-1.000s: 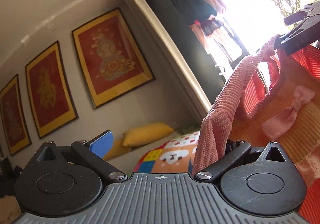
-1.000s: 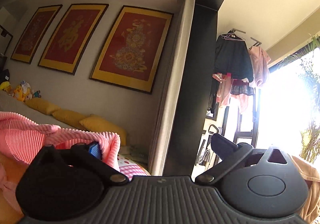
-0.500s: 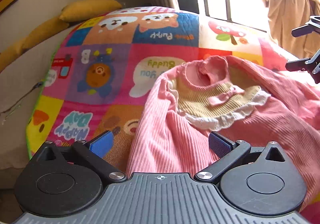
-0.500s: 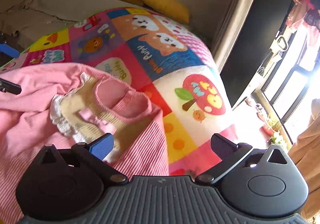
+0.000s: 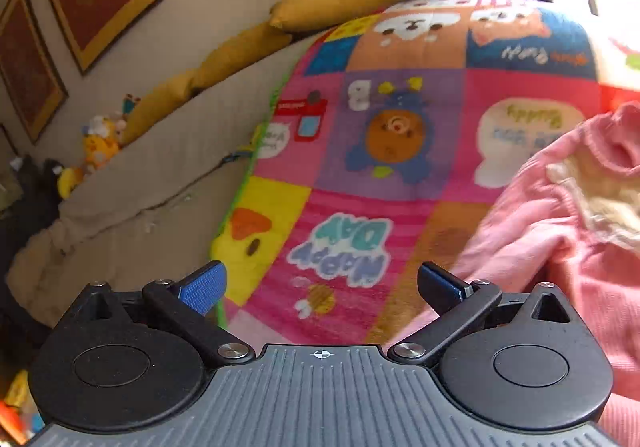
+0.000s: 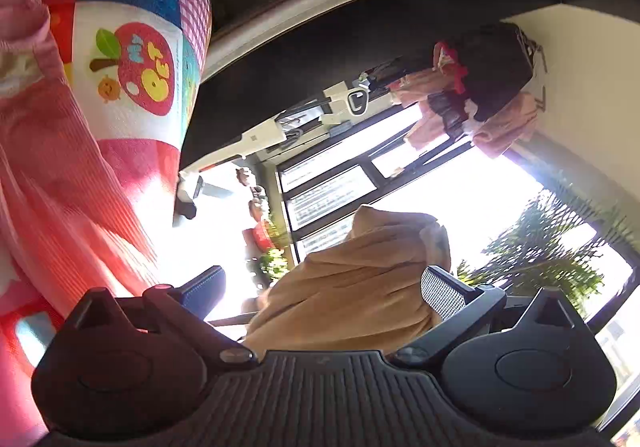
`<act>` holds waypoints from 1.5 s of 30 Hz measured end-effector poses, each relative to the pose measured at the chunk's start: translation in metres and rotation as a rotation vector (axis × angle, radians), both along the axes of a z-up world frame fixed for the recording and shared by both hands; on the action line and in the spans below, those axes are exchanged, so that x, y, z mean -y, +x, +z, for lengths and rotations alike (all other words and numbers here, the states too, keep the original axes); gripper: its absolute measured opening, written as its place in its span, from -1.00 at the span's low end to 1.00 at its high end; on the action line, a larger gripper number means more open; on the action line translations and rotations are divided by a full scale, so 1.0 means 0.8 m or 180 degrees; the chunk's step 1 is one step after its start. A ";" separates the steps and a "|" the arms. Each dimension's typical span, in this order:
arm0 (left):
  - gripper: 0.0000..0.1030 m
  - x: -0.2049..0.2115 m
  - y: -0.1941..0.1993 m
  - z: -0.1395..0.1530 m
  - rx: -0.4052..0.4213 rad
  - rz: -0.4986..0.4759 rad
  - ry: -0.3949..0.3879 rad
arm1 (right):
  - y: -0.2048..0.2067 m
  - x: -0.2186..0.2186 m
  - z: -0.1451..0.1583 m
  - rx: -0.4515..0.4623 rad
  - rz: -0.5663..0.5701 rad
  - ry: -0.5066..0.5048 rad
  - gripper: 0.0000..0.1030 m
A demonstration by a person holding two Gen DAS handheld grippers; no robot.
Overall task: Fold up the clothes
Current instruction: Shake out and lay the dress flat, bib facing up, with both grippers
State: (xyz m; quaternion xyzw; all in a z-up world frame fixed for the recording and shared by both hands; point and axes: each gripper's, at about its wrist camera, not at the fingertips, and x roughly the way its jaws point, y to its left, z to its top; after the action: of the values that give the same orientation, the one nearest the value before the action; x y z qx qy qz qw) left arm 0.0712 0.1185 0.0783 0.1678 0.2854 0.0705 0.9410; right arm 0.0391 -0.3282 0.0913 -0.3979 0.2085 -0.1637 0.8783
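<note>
The pink garment [image 5: 560, 231] lies on the patchwork quilt [image 5: 360, 151], right of the left gripper [image 5: 320, 287], whose jaws are spread and empty. The right gripper [image 6: 324, 295], rolled sideways, also gapes empty, the garment at its left.

Garment [image 5: 560, 231] on quilt [image 5: 360, 167], cushions [image 5: 328, 7] behind.

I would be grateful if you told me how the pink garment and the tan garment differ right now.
The pink garment is ribbed, with a cream frilled collar panel; the tan garment looks plain and smooth. The pink garment lies on the cartoon quilt, while the tan garment sits bunched in a heap toward the window. Neither is gripped: the left gripper and right gripper are both open.
</note>
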 end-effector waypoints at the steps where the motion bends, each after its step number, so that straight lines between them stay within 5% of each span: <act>1: 1.00 0.007 -0.023 0.006 -0.0039 -0.0276 -0.0194 | -0.016 0.007 0.011 -0.0206 0.0179 0.0593 1.00; 3: 1.00 0.025 -0.068 0.009 -0.0142 -0.0766 -0.0371 | -0.054 0.019 0.017 -0.0774 0.0639 0.1791 1.00; 5: 1.00 0.053 -0.119 0.001 -0.0293 -0.1210 -0.0348 | -0.089 0.013 -0.001 -0.1211 0.0962 0.2376 1.00; 9: 1.00 0.101 -0.187 -0.027 -0.0509 -0.1562 -0.0074 | -0.138 -0.042 -0.052 -0.1575 0.1208 0.2251 1.00; 13: 1.00 0.136 -0.204 -0.066 -0.0634 -0.1635 0.0456 | -0.157 -0.108 -0.092 -0.1957 0.1578 0.2150 1.00; 15: 1.00 0.140 -0.201 -0.076 -0.0491 -0.1616 0.0603 | -0.155 -0.135 -0.104 -0.2016 0.1701 0.2001 1.00; 18: 1.00 0.131 -0.171 -0.070 -0.0231 -0.1183 0.0814 | -0.140 -0.152 -0.100 -0.1713 0.1597 0.1795 1.00; 21: 1.00 0.121 -0.142 -0.062 0.0016 -0.0755 0.0987 | -0.123 -0.144 -0.093 -0.1020 0.1145 0.1359 1.00; 24: 1.00 0.087 -0.129 -0.041 0.0065 -0.0440 0.0618 | -0.123 -0.118 -0.085 -0.0539 0.0802 0.1170 1.00; 28: 1.00 0.049 -0.117 -0.014 0.0119 -0.0124 0.0171 | -0.127 -0.080 -0.074 -0.0545 0.0721 0.1554 1.00; 32: 1.00 0.058 -0.152 0.001 -0.0148 -0.1059 -0.0463 | -0.133 -0.074 -0.081 -0.1132 0.0954 0.1947 1.00; 34: 1.00 0.082 -0.170 -0.006 -0.0289 -0.1429 -0.0523 | -0.131 -0.081 -0.083 -0.1102 0.0951 0.1930 1.00; 40: 1.00 0.161 -0.203 -0.039 -0.0419 -0.1973 -0.0024 | -0.122 -0.100 -0.066 -0.0353 0.0792 0.1827 1.00; 42: 1.00 0.175 -0.202 -0.057 -0.0428 -0.1912 0.0270 | -0.123 -0.093 -0.044 -0.0006 0.0755 0.1963 1.00; 45: 1.00 0.169 -0.182 -0.072 -0.0390 -0.1537 0.0512 | -0.126 -0.086 -0.038 0.0080 0.0733 0.1914 1.00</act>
State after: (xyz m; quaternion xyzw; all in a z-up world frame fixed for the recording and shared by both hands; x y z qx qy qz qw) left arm -0.0743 -0.0168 0.0207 0.3093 0.2869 -0.1441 0.8951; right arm -0.0614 -0.2597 0.0608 -0.1395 0.1902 0.0009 0.9718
